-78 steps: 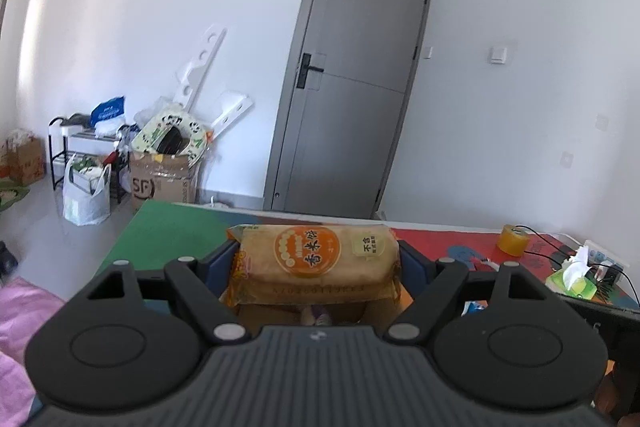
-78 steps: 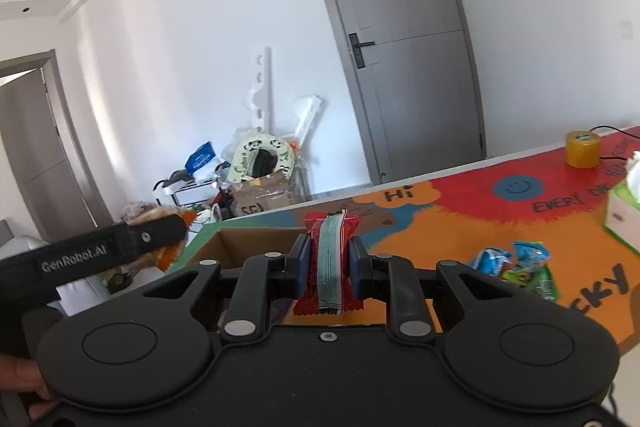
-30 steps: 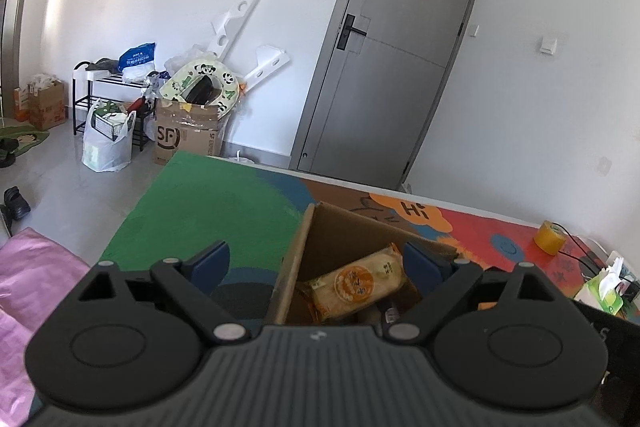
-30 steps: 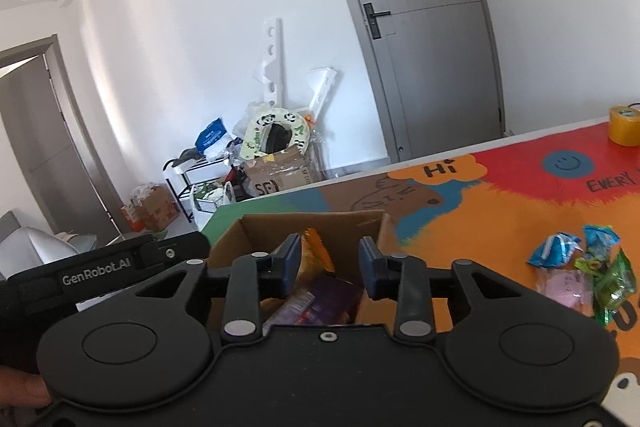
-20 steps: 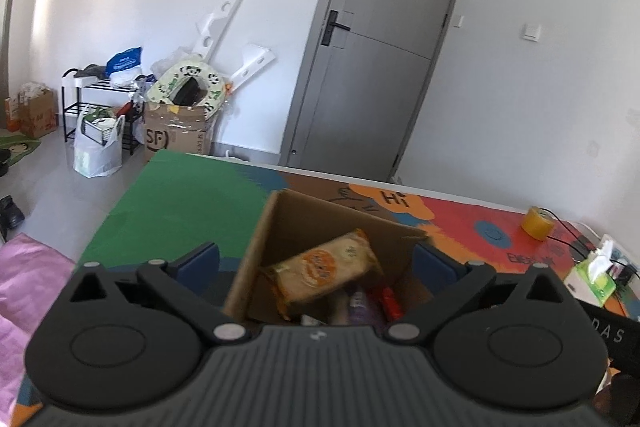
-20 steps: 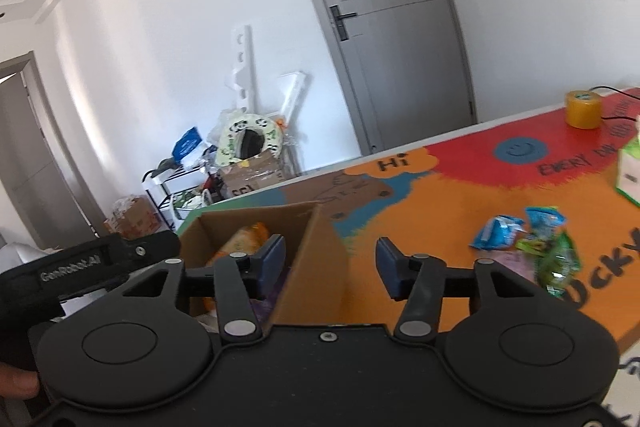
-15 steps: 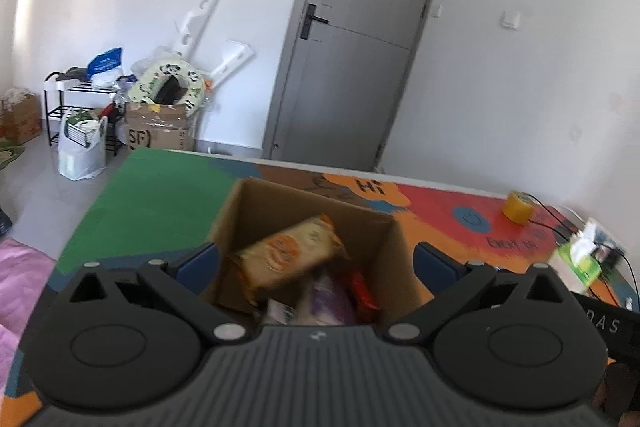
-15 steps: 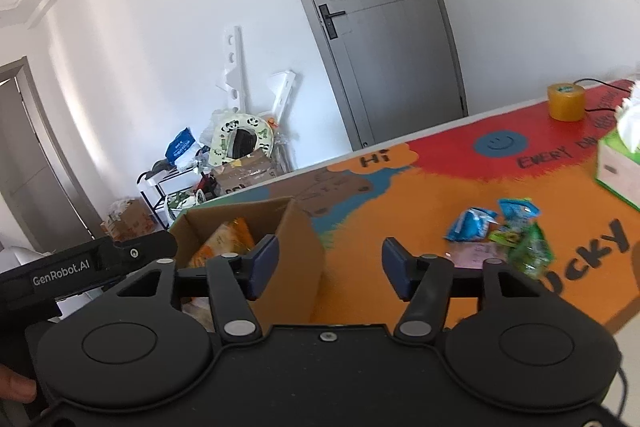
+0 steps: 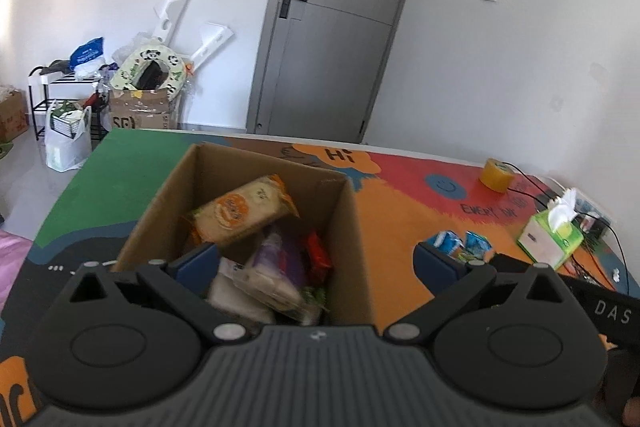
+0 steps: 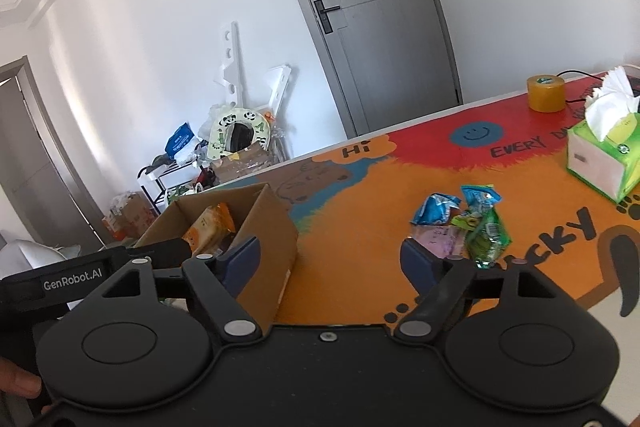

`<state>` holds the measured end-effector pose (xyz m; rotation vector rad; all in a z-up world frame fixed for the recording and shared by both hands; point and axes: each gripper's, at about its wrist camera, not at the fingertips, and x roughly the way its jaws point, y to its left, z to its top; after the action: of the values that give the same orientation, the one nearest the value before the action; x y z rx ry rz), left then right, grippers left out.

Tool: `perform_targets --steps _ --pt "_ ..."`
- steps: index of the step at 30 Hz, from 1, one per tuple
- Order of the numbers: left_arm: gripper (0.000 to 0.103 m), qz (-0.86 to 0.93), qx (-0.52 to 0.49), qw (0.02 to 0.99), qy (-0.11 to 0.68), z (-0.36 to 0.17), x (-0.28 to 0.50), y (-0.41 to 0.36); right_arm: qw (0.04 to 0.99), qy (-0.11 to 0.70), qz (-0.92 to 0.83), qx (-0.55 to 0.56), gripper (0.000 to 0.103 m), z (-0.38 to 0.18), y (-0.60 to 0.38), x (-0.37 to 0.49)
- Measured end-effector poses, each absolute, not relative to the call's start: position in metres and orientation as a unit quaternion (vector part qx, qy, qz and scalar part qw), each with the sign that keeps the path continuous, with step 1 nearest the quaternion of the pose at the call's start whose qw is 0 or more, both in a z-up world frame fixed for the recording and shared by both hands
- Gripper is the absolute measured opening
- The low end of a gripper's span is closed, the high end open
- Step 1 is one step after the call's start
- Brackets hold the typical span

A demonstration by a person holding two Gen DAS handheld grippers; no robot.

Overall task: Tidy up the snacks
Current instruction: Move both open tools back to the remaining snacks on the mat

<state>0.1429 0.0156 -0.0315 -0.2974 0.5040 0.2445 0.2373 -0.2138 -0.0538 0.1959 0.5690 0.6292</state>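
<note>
A brown cardboard box [image 9: 352,211] stands on the colourful table mat and holds several snacks: a tan and orange cracker pack [image 9: 240,211], a purple packet [image 9: 276,259] and a red packet [image 9: 318,257]. My left gripper [image 9: 316,261] is open and empty just above the box's near side. The box also shows in the right wrist view [image 10: 276,227]. My right gripper [image 10: 330,255] is open and empty, to the right of the box. Loose snack packets lie on the mat: blue ones [image 10: 436,207], a green one [image 10: 486,235] and a pink one [image 10: 436,239].
A green tissue box [image 10: 600,155] and a roll of yellow tape [image 10: 546,93] sit at the table's right side, with cables [image 9: 536,187] behind. A grey door and floor clutter lie beyond the table's far edge.
Both grippers let their snacks go into the box: the cracker pack and the red packet now lie inside. Both jaws opened, and the right gripper swung right toward the loose packets.
</note>
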Motion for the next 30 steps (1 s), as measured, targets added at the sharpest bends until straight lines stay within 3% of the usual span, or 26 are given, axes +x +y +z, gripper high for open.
perform_targets --steps 17,25,30 --pt "0.102 0.074 -0.121 0.958 0.248 -0.029 0.178 -0.049 0.924 0.271 0.245 0.117 0.08 -0.064 -0.283 0.255" --pt "0.1 0.052 -0.115 0.96 0.251 -0.037 0.203 -0.075 0.925 0.279 0.22 0.135 0.064 -0.072 -0.306 0.272" --pt "0.097 0.052 -0.115 0.957 0.26 -0.045 0.219 -0.083 0.921 0.288 0.218 0.147 0.063 -0.08 -0.306 0.282"
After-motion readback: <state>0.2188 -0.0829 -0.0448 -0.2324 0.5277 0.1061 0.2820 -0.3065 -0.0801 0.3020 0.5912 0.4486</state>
